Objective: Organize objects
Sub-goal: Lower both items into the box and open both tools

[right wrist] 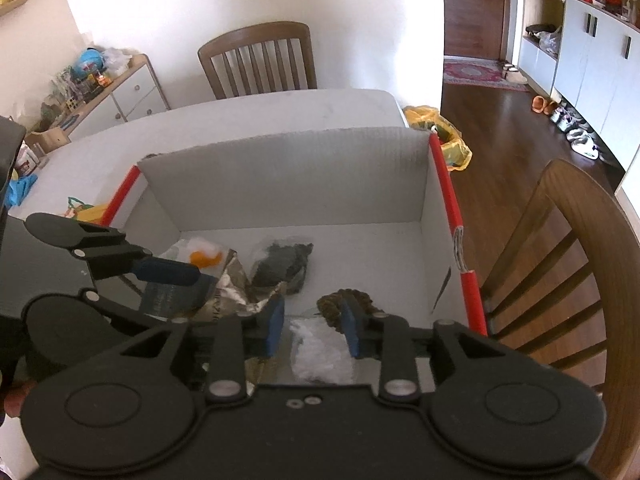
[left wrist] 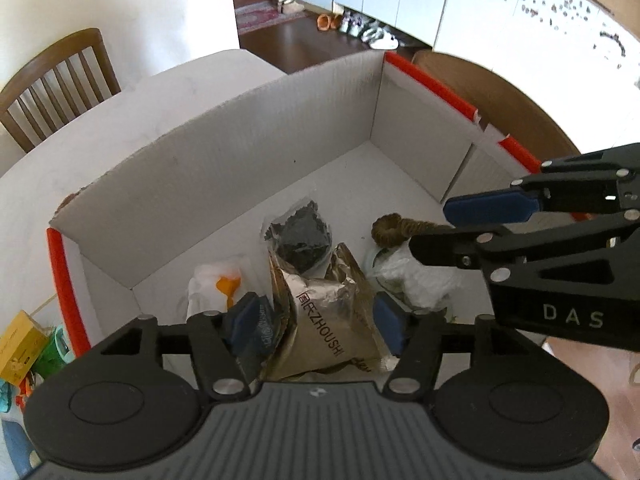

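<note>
Hovering both tongs over the open cardboard box (left wrist: pixel 224 148), I see my left gripper (left wrist: pixel 316 320) standing partly open astride the crinkled foil pouch (left wrist: pixel 328 316), its blue pads to either side and, as far as I can tell, not pressing. My right gripper (right wrist: pixel 314 328) is also partly open, above a white plastic bag (right wrist: pixel 320 356), with the coil of brown rope (right wrist: pixel 340 304) just beyond its right pad; it holds nothing.

All the goods lie on the box floor at the near end: the foil pouch in the middle, a clear packet of dark dried stuff (left wrist: pixel 300 240) resting on its far edge, a white packet with an orange piece (left wrist: pixel 220 284) to its left, and the rope and plastic bag to its right.

I judge the pouch light, slick and crushable, best pinched across a flat sealed edge rather than its puffed belly. The rope looks soft and grippy, safe to take at the loop. The bag will sag and slip.

The far half of the box is bare floor, good room for laying things out. The walls stand tall with red-taped rims (right wrist: pixel 448 196), so I must lift clear before crossing. The two tongs sit near each other, so I would move one at a time.
</note>
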`<state>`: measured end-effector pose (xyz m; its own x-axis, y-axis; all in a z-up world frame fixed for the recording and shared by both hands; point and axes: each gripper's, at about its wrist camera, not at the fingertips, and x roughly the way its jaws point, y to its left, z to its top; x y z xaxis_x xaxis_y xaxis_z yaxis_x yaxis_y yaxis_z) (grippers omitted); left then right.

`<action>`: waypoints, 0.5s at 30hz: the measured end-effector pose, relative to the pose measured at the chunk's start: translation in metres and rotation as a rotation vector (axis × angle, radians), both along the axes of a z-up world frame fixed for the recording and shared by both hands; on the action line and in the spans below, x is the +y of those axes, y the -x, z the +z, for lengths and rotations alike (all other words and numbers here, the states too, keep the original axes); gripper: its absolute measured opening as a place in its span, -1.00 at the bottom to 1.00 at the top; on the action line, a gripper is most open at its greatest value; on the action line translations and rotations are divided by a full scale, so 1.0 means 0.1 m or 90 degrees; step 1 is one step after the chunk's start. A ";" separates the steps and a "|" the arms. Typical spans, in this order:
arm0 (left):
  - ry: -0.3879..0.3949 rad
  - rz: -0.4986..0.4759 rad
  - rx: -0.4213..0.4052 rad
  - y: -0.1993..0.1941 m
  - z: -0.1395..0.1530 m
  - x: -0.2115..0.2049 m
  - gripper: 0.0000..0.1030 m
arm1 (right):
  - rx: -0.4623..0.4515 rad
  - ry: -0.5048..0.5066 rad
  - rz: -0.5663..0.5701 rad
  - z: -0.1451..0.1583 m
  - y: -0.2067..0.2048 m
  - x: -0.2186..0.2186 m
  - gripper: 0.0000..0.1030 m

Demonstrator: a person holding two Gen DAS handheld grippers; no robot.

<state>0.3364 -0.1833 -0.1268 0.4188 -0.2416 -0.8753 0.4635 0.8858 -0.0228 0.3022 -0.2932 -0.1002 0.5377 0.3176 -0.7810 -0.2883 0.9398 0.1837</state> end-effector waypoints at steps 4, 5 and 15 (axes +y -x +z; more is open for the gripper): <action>0.012 0.016 -0.010 0.07 0.07 0.09 0.21 | -0.015 -0.007 0.001 0.10 0.05 0.01 -0.34; 0.016 0.021 -0.013 0.09 0.10 0.12 0.21 | -0.019 -0.009 0.002 0.14 0.06 0.01 -0.32; 0.070 0.078 -0.048 0.25 0.39 0.43 0.21 | -0.063 -0.027 0.004 0.38 0.26 0.09 -0.18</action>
<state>0.3115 -0.1401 -0.0874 0.5145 -0.2775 -0.8114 0.3564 0.9298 -0.0920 0.2762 -0.2841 -0.0626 0.6096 0.3535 -0.7096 -0.3137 0.9296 0.1936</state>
